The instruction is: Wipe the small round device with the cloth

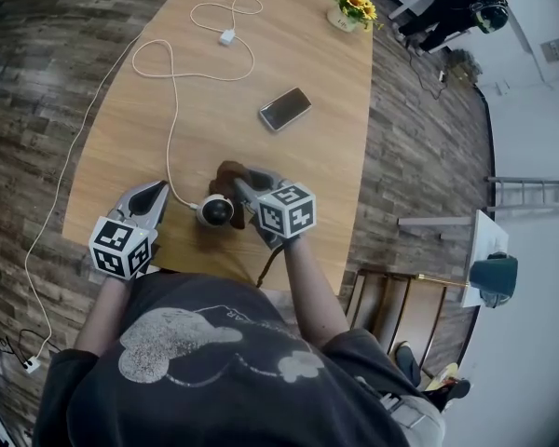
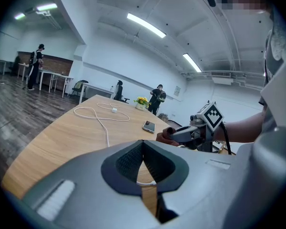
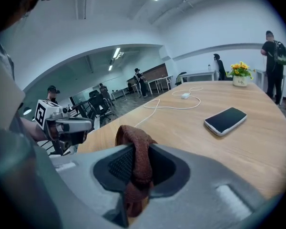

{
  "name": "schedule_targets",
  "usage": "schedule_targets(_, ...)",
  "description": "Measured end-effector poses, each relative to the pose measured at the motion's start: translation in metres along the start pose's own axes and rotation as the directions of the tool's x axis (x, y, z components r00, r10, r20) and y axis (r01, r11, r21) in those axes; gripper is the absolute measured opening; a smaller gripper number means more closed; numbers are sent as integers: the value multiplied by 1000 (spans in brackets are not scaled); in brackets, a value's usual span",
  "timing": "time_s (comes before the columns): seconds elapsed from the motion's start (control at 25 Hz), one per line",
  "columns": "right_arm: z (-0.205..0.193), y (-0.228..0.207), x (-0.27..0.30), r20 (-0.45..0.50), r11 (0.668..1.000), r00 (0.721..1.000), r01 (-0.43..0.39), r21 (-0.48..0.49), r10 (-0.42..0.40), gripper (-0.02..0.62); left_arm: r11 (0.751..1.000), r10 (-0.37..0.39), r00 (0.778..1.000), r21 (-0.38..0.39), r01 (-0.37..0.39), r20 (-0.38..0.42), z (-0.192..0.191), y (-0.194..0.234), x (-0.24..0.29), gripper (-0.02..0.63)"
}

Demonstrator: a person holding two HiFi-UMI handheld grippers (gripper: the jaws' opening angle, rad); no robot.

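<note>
The right tool (image 1: 242, 182) is clamped on the brown cloth (image 3: 132, 136), which bunches up between its jaws and hangs below them. In the head view the cloth lies just above the small round device (image 1: 216, 211) at the lower centre of the tabletop (image 1: 140, 82). The left tool (image 2: 143, 143) sits lower left of the device, jaws together at the tips. A white cable (image 1: 172, 128) runs from the device toward the upper left, and a phone (image 1: 285, 109) lies further up.
</note>
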State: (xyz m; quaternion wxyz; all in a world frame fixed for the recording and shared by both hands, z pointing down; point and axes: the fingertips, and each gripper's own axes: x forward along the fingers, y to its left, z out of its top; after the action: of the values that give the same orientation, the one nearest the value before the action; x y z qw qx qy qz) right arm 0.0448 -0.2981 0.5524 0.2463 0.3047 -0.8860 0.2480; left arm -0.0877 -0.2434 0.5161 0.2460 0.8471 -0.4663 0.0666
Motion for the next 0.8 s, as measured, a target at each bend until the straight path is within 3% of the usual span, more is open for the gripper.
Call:
schedule_targets(0.52,-34,-22,10,-62,994,995,78,82,-74,54,1000,-12,999,-15,11,-53,-9,1,6,18)
schedule_targets(0.64,-27,-18,-1,-32,992,995,98,81,-96,54,1000,-14,998,-17,13,-55,-11,-1,3,18)
schedule_targets(0.8,17,2,-21,93,995,991,91,37,-94,54,1000,-17,998,-15,17,-52,-13,-2,0,18)
